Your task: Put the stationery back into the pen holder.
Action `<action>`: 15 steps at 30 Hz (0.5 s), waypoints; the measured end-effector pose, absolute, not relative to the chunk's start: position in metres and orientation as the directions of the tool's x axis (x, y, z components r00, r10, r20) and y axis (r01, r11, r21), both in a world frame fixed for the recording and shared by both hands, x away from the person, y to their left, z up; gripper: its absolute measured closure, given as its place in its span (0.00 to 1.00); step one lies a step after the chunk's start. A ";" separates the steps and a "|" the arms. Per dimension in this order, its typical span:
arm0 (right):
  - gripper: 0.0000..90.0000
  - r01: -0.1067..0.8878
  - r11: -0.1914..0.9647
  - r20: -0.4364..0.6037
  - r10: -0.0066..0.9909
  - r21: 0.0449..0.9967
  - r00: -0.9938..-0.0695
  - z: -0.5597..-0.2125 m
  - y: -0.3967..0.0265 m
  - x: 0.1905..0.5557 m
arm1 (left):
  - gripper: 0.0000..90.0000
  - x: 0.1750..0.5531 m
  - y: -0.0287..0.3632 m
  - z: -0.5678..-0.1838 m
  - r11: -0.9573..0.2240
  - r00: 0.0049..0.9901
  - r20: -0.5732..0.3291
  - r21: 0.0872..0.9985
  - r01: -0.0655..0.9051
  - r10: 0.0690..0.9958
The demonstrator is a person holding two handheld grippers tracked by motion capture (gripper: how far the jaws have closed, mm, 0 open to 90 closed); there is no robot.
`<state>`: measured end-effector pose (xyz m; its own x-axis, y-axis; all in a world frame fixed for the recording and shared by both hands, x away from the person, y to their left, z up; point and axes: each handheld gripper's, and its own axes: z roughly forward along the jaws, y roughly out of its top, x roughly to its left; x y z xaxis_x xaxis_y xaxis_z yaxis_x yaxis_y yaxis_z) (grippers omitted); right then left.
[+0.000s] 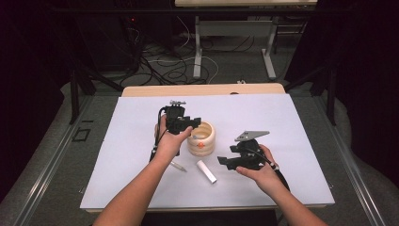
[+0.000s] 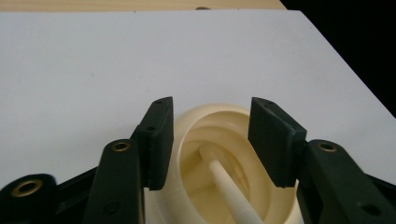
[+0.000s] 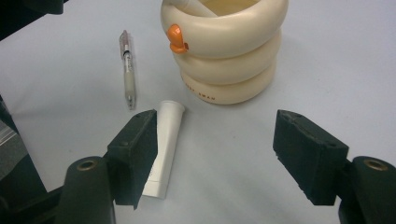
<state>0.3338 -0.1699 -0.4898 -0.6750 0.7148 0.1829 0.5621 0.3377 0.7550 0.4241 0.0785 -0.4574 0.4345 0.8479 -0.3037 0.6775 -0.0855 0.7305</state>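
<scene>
White sheet covering the bench (image 1: 282,122), dark room behind it with a tangle of cables on the floor at the top of the high view. Middle of that frame there's a cream holder (image 1: 202,138) shaped like three stacked rings, with a little orange duck-ish blob (image 3: 177,38) stuck on its top ring.

Left gripper (image 1: 190,123) sits right over the holder's rim in the high view. From the left gripper view its jaws are parted to a middling gap, one on each side of the opening, pads not pressing anything. A white stick-like thing, probably a pen (image 2: 229,191), leans inside the holder below them, running down to the bottom edge of that frame.

Right gripper (image 1: 225,161) is lower right of the holder, pointing left, jaws apart with nothing between them. In its own view a white tube (image 3: 166,144) lies on the sheet just beside the left jaw, partly hidden behind it. A clear pen (image 3: 127,70) lies at upper left of that frame, near the tube but not touching it. Both sit just in front of the holder.
</scene>
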 end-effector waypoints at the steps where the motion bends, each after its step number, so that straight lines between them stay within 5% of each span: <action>1: 0.34 0.563 0.337 0.183 0.715 0.755 -0.675 -0.490 -0.170 0.334 | 0.53 0.423 0.080 -0.457 -0.086 0.440 -0.302 0.737 0.670 0.846; 15: 0.34 0.540 0.383 0.152 0.694 0.749 -0.704 -0.487 -0.159 0.331 | 0.27 0.410 0.091 -0.455 -0.110 0.525 -0.238 0.830 0.547 0.817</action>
<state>0.3314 -0.1588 -0.4868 -0.7038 0.6939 0.1524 0.5403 0.3834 0.7491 0.4098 0.0914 -0.4549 0.5248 0.8173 -0.2379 0.5469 -0.1096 0.8300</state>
